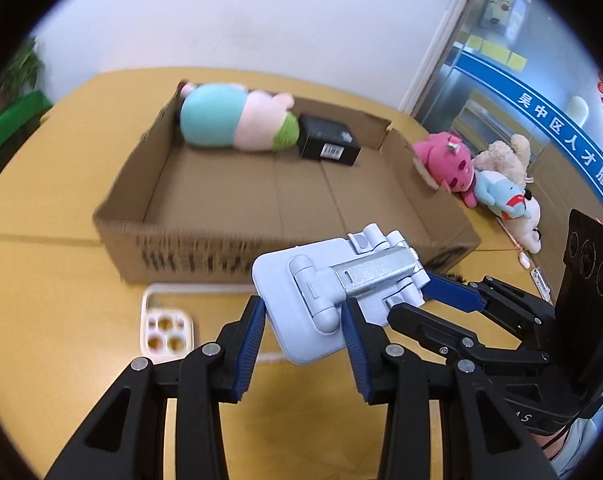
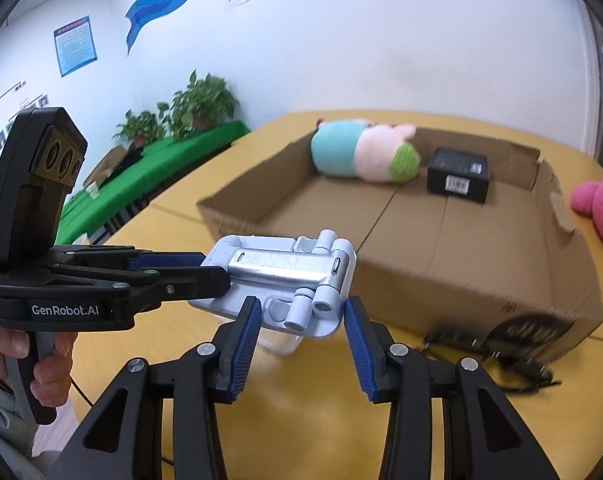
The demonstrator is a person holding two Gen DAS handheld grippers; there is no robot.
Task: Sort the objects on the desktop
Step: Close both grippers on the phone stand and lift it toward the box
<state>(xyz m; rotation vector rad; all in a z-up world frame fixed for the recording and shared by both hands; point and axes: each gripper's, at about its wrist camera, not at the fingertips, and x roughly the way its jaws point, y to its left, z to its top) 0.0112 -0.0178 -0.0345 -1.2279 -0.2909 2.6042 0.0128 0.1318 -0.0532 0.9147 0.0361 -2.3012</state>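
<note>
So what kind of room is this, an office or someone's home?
Most likely an office or public service room: notice posters hang on the wall, potted plants line a green-covered bench, and a blue banner crosses a glass partition.

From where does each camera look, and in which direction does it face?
Left wrist: sits on the left gripper, faces the cardboard box; the right gripper enters from the right.
Right wrist: sits on the right gripper, faces the same box; the left gripper and a hand show at left.
Shared: both grippers clamp the pale blue folding stand; plush toy and black box lie in the box.
</note>
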